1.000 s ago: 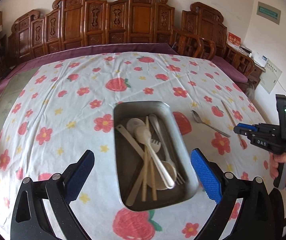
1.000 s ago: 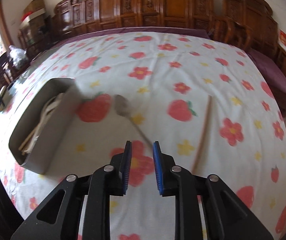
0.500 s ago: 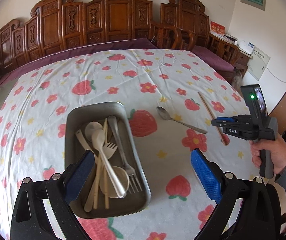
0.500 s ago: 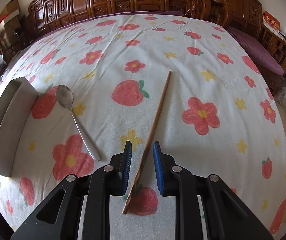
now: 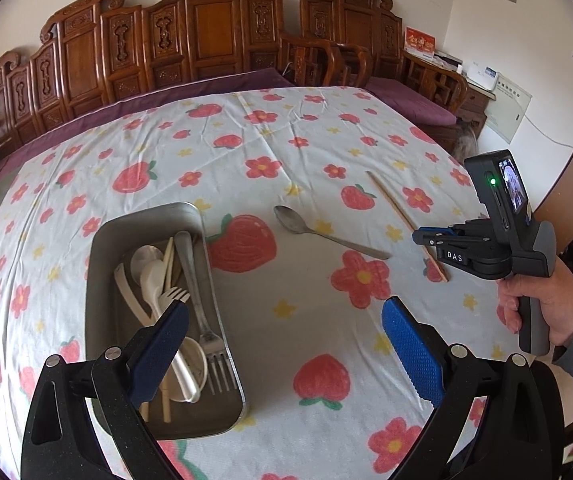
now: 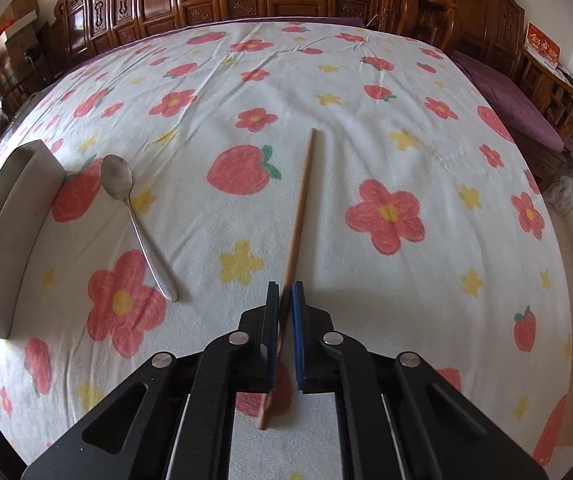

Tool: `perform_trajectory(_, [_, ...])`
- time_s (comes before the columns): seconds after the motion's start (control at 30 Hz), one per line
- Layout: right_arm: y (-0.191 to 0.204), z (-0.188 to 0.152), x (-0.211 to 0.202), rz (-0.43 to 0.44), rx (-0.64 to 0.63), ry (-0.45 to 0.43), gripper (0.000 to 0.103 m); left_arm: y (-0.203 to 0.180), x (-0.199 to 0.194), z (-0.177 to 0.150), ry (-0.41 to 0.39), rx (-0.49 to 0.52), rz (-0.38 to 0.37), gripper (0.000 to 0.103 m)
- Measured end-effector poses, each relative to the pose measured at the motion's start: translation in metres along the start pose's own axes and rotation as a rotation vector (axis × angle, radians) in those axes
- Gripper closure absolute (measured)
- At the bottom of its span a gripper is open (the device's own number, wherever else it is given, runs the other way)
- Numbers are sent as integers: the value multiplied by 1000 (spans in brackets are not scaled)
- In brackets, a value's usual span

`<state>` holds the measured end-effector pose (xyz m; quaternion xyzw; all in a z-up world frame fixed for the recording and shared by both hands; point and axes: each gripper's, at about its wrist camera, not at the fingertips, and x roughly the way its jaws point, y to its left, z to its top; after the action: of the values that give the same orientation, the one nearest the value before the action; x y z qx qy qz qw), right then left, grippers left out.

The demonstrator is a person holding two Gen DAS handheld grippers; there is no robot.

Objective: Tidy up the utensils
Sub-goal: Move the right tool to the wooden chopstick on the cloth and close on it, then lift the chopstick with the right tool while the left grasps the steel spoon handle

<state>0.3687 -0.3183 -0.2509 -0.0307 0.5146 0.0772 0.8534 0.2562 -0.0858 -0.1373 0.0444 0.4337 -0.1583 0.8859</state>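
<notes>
While the left claw [image 5: 282,344] hangs released by the tray [image 5: 146,216], the right claw [image 6: 285,300], just clenched, grips the chopstick [image 6: 302,200] lengthwise along its fingers near the table's right edge.

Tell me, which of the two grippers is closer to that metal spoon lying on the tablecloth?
Right. The right gripper, shut on the wooden chopstick, sits just beside the metal spoon, near its handle end. The left gripper hangs open nearer the camera, by the metal tray.

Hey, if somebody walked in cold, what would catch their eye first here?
Probably the right gripper, its fingers closed on a wooden chopstick lying on the strawberry tablecloth. Next, the metal tray full of utensils at left, with a lone metal spoon on the cloth between them.
</notes>
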Motion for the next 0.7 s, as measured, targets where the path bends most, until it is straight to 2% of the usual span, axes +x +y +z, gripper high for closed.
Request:
perform_trajectory(0.2, [-5, -17, -15, -6, 8, -5, 97, -16, 11, 2, 15, 22, 1, 10])
perform_trajectory(0.47, [-4, -47, -48, 11, -37, -48, 97, -38, 37, 25, 27, 14, -7, 10])
perform_trajectory(0.6, [-9, -55, -50, 25, -41, -56, 97, -42, 60, 38, 60, -23, -8, 10])
perform_trajectory(0.7, [-15, -57, -48, 32, -34, -56, 97, -39, 84, 45, 111, -74, -7, 16])
